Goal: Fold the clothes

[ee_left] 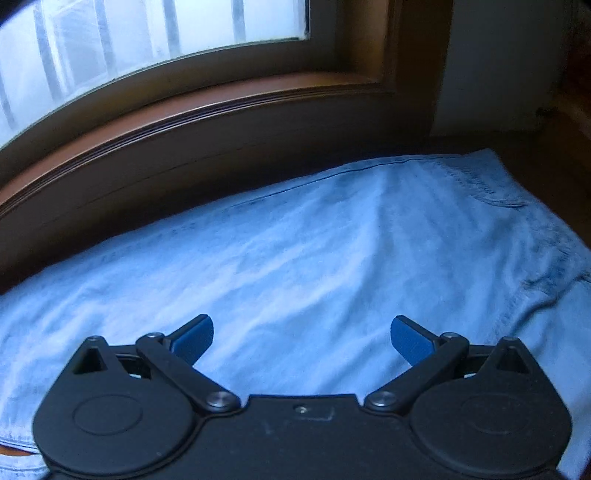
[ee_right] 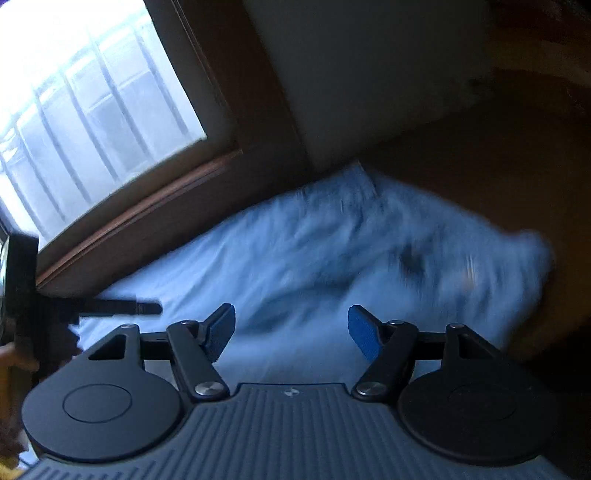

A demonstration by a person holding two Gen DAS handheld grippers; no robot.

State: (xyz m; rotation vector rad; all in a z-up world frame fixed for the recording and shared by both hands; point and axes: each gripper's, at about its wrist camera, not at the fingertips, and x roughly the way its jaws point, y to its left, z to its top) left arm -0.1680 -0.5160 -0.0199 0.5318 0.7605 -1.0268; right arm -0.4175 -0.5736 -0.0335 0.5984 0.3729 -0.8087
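A light blue denim garment [ee_left: 295,236] lies spread flat along the foot of a window wall, its stitched seams at the right end. My left gripper [ee_left: 302,334] hovers over its near part, jaws wide open, nothing between the blue pads. In the right wrist view the same denim garment [ee_right: 332,251] is blurred and stretches away to the right. Above its near edge my right gripper [ee_right: 291,326] is open with nothing between its pads. The left gripper's black finger [ee_right: 122,308] pokes in from the left of that view.
A brown wooden window sill [ee_left: 207,110] and frame run right behind the garment, with bright glass [ee_left: 147,33] above. A pale wall [ee_right: 369,74] stands right of the window. Dark brown surface [ee_right: 517,147] surrounds the garment's far right end.
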